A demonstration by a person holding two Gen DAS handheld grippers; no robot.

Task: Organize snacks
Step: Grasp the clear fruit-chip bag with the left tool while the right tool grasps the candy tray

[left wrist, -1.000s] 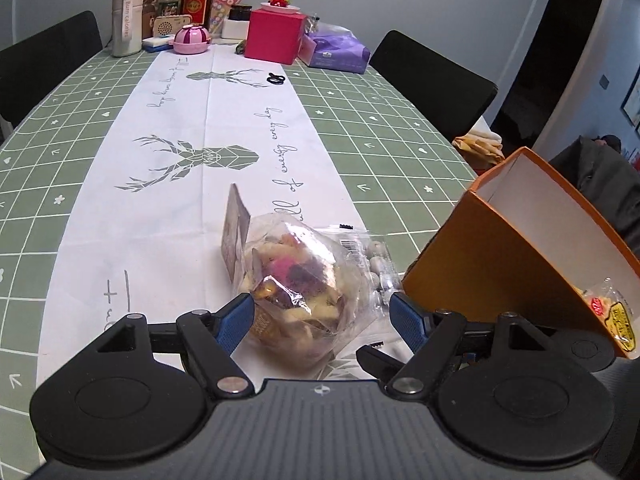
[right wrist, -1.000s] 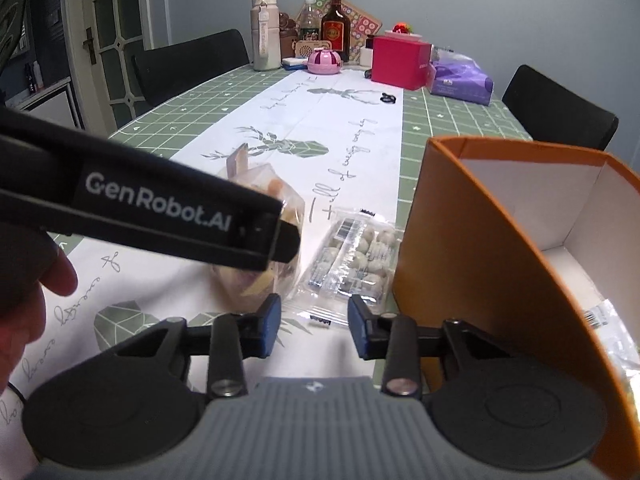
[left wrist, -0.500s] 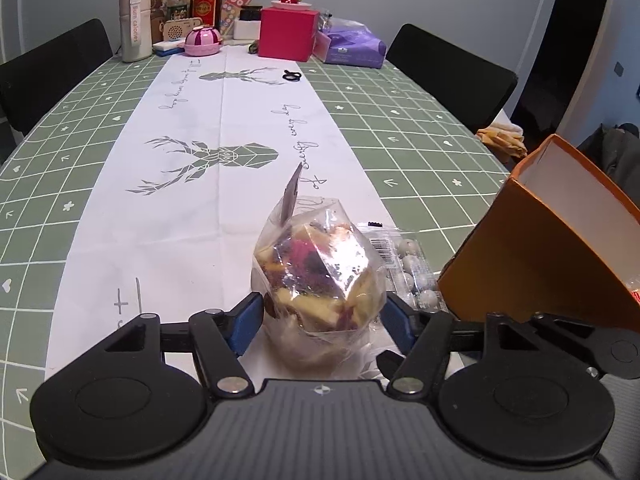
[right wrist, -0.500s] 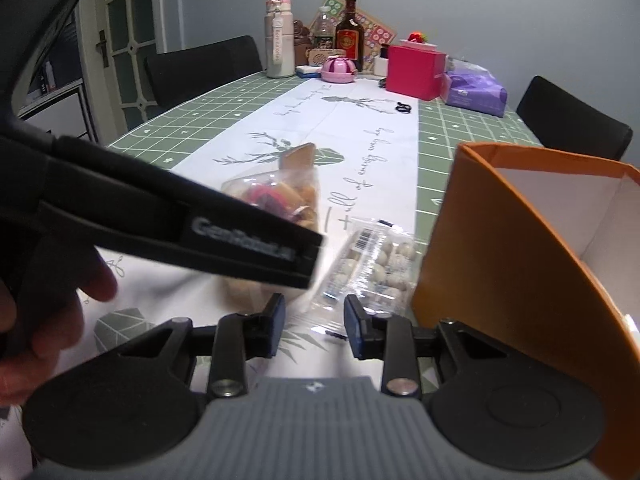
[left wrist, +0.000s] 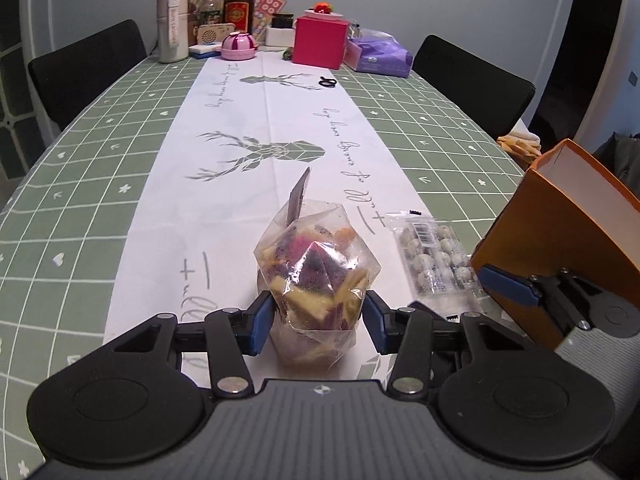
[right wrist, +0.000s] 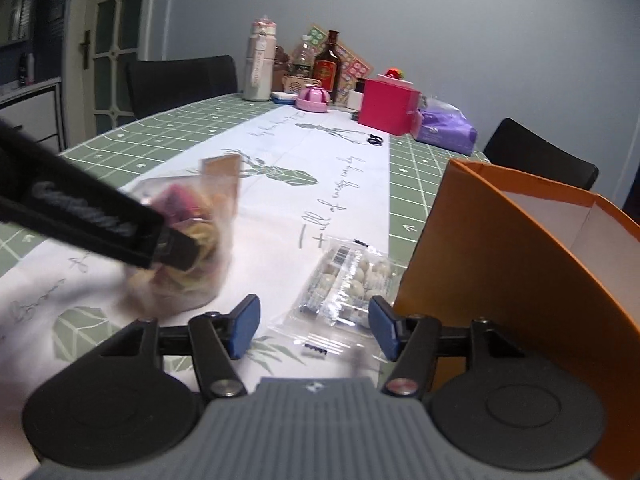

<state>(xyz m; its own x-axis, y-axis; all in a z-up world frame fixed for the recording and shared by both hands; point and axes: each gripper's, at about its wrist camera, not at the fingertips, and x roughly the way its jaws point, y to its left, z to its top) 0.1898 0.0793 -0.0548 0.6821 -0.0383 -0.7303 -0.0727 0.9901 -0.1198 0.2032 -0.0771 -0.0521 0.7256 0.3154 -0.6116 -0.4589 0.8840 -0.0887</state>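
Low in the centre of the left wrist view, the left gripper point(left wrist: 318, 316) has just been closing its blue-padded jaws around a clear crinkly plastic bag of mixed pink, purple and yellow snack pieces point(left wrist: 316, 276), and the pads now touch the bag's lower sides. That bag stands on the white deer-print table runner point(left wrist: 248, 152), its stiff header card sticking up at the top.

The right gripper point(right wrist: 314, 330), at the bottom middle of its own view, has just been opening; its fingers stand spread with nothing pinched, and the near end of a flat clear packet of pale round sweets point(right wrist: 352, 280) lies between them on the runner. Just to the right of that packet, the open orange cardboard box with a white inside point(right wrist: 500, 248) leans tilted.

My worry is the bag: the film is slippery and soft, so a grip low on its belly could let it slide out or tip over at the header, and a hard squeeze may crush the pieces. The right fingers could also nudge the box, which looks unsteady, or merely push the thin packet flat instead of catching it.

Counted: one mixed bag, one packet of sweets, one orange box, two grippers.
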